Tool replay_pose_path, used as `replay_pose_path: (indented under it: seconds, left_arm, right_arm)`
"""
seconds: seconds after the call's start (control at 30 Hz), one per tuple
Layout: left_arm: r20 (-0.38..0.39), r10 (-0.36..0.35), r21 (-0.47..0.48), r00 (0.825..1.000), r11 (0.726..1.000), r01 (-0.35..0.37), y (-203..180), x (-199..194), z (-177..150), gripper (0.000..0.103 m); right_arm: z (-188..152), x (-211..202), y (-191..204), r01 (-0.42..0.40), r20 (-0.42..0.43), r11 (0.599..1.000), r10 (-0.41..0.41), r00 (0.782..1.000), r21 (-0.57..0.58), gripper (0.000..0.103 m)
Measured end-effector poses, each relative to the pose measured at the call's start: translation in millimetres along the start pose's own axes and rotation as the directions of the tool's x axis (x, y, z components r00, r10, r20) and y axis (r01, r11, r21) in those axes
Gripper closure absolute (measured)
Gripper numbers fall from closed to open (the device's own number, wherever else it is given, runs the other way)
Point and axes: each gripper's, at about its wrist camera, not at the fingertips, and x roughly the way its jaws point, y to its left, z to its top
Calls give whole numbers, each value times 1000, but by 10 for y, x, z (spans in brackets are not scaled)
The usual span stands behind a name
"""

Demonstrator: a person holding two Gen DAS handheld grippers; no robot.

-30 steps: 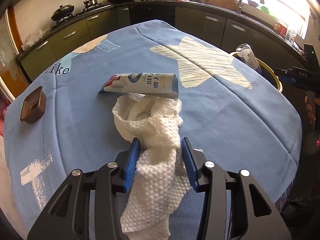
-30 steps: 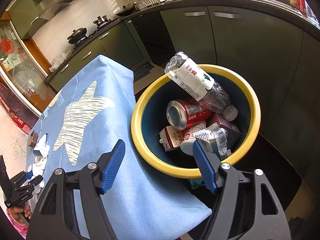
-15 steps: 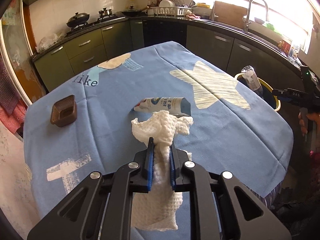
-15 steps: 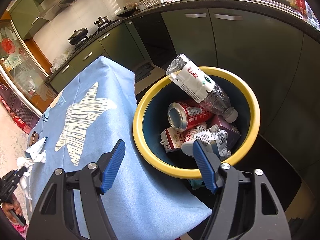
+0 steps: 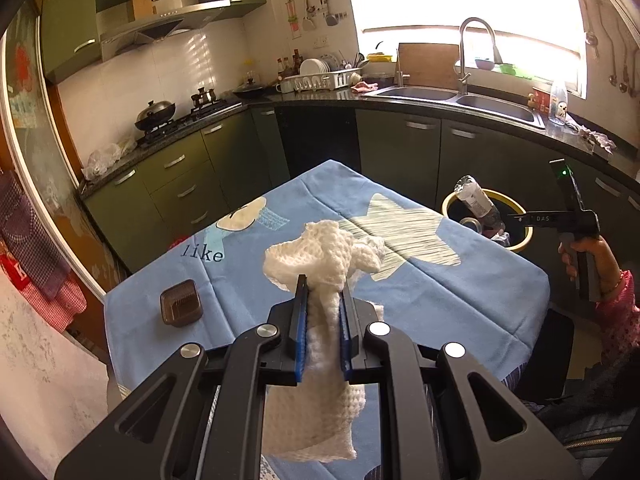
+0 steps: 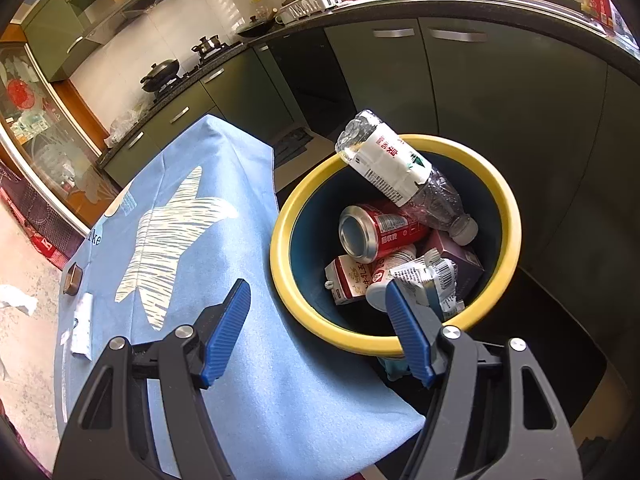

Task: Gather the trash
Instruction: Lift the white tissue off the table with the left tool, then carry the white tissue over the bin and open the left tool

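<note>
- Trash is partly collected, by my reading: the bin [image 6: 394, 336] already holds a bottle [image 6: 394, 174], a can [image 6: 376, 232], a carton [image 6: 348, 280] and a crumpled wrapper [image 6: 434, 276], while at least two pieces are not in it yet.
- Left gripper [image 5: 323, 320]: its fingers [image 5: 301, 332] are pressed nearly together on a white paper towel [image 5: 324, 256], which bunches up above the tips and hangs down below them, lifted clear of the surface [image 5: 440, 300].
- Beyond and left of those fingers, a small brown tray [image 5: 181, 303] sits on the surface; I cannot tell if it counts as trash.
- Beyond and right of them stands the bin [image 5: 516, 242], past the far edge of the surface, so the towel has that whole stretch left to cross before release.
- Right gripper [image 6: 318, 330]: its fingers [image 6: 228, 332] are spread wide and grip nothing, poised over the near rim of the bin.
- Far left of those fingers, a flattened tube [image 6: 82, 330] lies on the surface, apparently the next piece to fetch.
</note>
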Motion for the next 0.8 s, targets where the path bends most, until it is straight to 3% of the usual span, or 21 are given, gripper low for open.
replay_pose_path:
  seconds: [0.17,0.27,0.33,0.5,0.67,0.8]
  left_arm:
    - [37,-52,3,998,999,52,-107,-80,208,89]
    - [19,-152,32,988,988,152,-323,84,401,89]
    - [-25,-233,60,972,970,235,-567,303,569,89]
    - [-147,-361,127,921,916,379,-1277,956,955,89]
    - [-281,-434,104,856,873,477,-1944,1779,1306,89]
    - [-380,-446,50,811,865,499,-2376,2438,1422,89]
  right_arm:
    - [3,-79,-41,-3,23,1000,3,1000,7,36]
    - [25,-209,-112,-1,61,1000,0,998,21,36]
    - [32,-300,-187,7,87,999,-10,996,34,36]
    - [27,-470,-537,22,134,995,-35,990,99,36]
    - [1,-495,-930,28,136,984,-52,989,176,36]
    - [-45,-493,-1199,31,135,973,-63,989,229,36]
